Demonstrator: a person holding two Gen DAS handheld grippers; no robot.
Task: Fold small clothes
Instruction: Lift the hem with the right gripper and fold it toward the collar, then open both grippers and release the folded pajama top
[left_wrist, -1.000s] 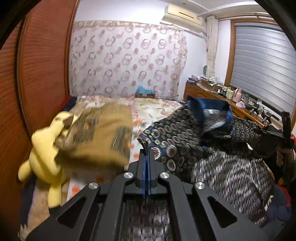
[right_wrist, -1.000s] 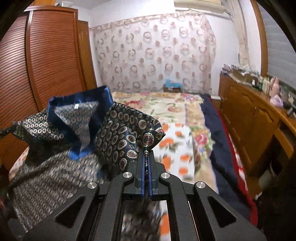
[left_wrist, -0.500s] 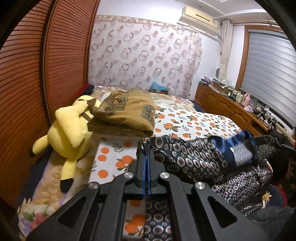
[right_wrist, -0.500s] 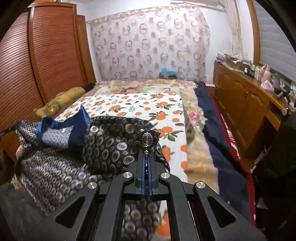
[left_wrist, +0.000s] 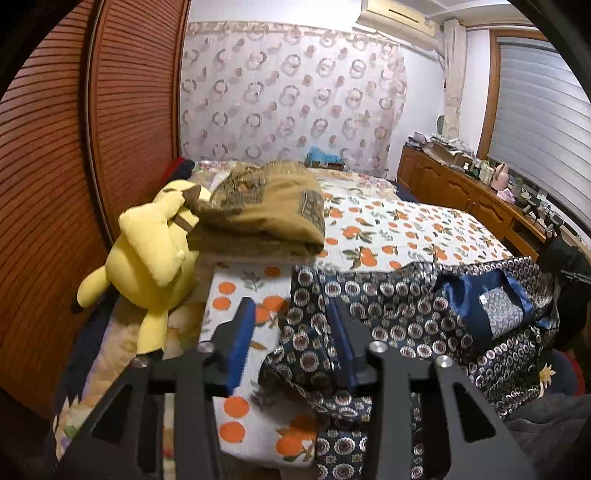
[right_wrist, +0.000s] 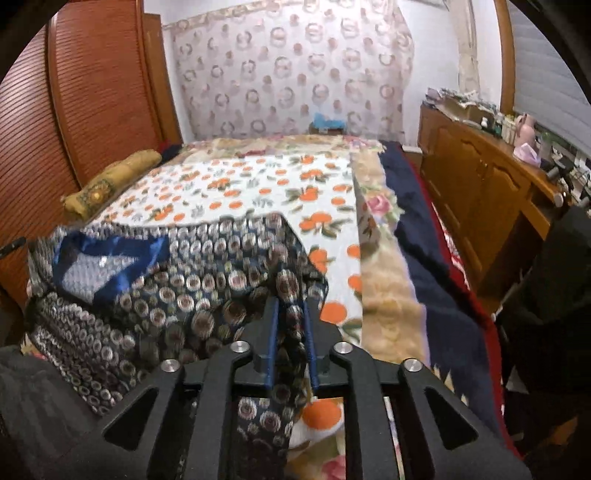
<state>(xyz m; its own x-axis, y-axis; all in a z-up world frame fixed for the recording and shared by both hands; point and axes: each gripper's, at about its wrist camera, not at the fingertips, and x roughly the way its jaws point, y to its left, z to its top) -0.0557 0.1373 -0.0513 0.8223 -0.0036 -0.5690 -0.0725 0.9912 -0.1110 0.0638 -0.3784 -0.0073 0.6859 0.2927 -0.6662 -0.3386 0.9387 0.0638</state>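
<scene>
The patterned garment (left_wrist: 388, 306), dark with small round medallions and a blue collar lining, lies on the bed (left_wrist: 399, 229) at its near edge, on the sheet with oranges. It is spread only in part. The collar side lies toward the right in the left wrist view, and the cloth is still wrinkled and bunched near both grippers.

The left gripper (left_wrist: 291, 332) is opening its jaws. A corner of the garment lies between them, against the right finger, but the pads do not press on it now. The right gripper (right_wrist: 290, 332) is also opening its jaws, less wide. A strip of the same cloth hangs between its fingers, and I judge it is being let go, not gripped.

In my judgement the task is at an early stage. The garment is laid down on the bed, but no clean fold is visible yet. What is left is to smooth it flat, fold the sides in and fold it in half.

A folded brown blanket (left_wrist: 266, 214) and a yellow plush toy (left_wrist: 147, 258) rest farther back on the left. They are apart from the garment.
</scene>
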